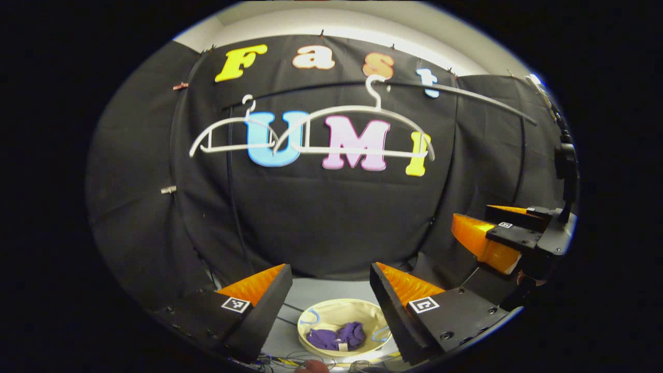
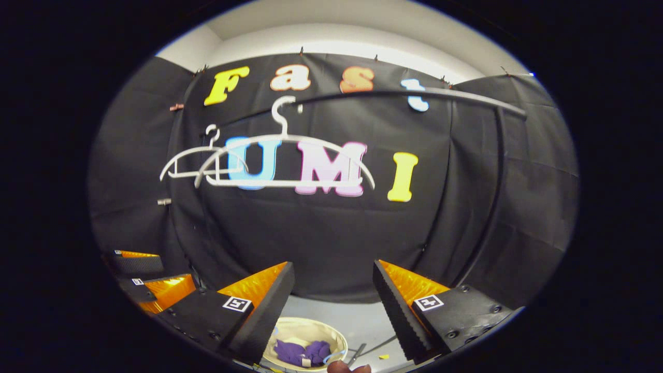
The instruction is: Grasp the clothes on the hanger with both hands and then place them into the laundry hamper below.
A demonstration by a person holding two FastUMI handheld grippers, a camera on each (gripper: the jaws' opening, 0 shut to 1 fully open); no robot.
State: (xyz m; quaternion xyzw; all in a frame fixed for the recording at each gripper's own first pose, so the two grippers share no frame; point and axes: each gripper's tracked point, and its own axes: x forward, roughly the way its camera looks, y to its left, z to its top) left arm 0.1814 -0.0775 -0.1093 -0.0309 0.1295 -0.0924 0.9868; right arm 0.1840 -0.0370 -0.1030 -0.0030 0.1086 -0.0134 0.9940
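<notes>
- Count first: two white hangers on the rail, one bigger hanger (image 1: 357,132) nearer the middle and one smaller hanger (image 1: 228,135) off to its left, overlapping a bit where their arms cross. Both are bare.
- One dark rail (image 1: 466,93) running across the top of the black cloth wall; both hooks sit over it.
- One laundry hamper (image 1: 323,313), round and cream-coloured, down on the floor below the hangers.
- One bundle of purple clothes (image 1: 336,336) lying crumpled inside the hamper, with a small pale tag on it. In the right gripper view the same purple clothes (image 2: 303,352) sit in the hamper (image 2: 311,329) too.
- Two hand-held grippers. The left hand-held gripper (image 1: 331,282) has its fingers spread wide apart, nothing between them, touching nothing; the hamper shows through the gap.
- The right hand-held gripper (image 2: 334,280) is the same deal: fingers wide apart, holding nothing.
- In the left gripper view the right hand-held gripper (image 1: 479,225) is off to the right side, up in the air and clear of the hamper.
- In the right gripper view the left hand-held gripper (image 2: 142,272) sits at the lower left, also well apart from the hangers.
- Some thin cables lie on the floor (image 1: 336,290) by the hamper.
</notes>
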